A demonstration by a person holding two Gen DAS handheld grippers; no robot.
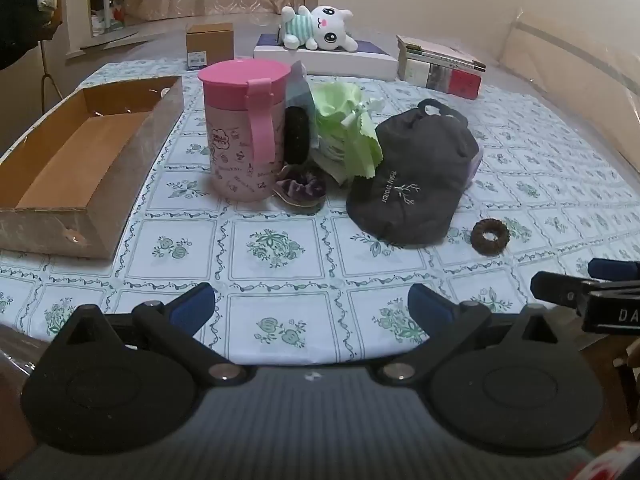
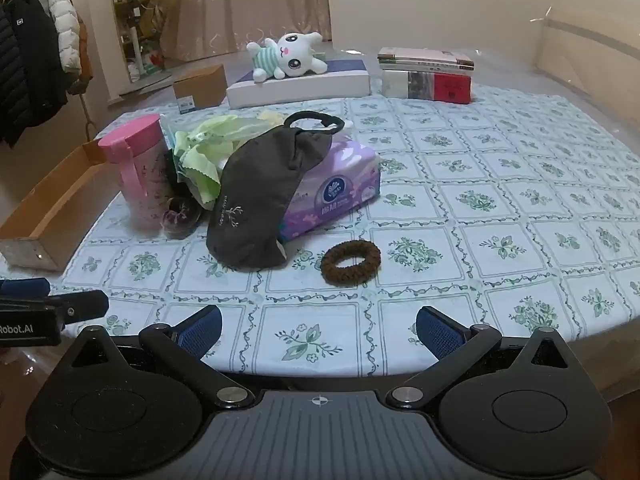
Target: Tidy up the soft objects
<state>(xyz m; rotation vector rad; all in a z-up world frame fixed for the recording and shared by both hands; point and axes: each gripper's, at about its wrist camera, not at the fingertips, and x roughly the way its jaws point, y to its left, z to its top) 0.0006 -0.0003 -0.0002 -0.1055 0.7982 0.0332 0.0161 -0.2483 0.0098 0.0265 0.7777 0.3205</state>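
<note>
A dark grey eye mask (image 1: pixel 416 176) (image 2: pixel 260 192) lies draped over a purple tissue pack (image 2: pixel 336 188). A brown hair ring (image 1: pixel 489 237) (image 2: pixel 350 262) lies on the tablecloth in front of it. A purple scrunchie (image 1: pixel 300 190) (image 2: pixel 180 216) and a green cloth (image 1: pixel 348 128) (image 2: pixel 208 148) sit beside a pink cup (image 1: pixel 244 128) (image 2: pixel 136 168). A white plush bunny (image 1: pixel 316 28) (image 2: pixel 284 56) lies at the back. My left gripper (image 1: pixel 310 304) and right gripper (image 2: pixel 318 326) are both open and empty, hovering near the table's front edge.
An open cardboard box (image 1: pixel 76 168) (image 2: pixel 52 208) stands at the left. A white flat box (image 2: pixel 300 84), a small carton (image 1: pixel 209 45) and stacked books (image 1: pixel 440 68) (image 2: pixel 426 76) sit at the back. Coats (image 2: pixel 36 64) hang at far left.
</note>
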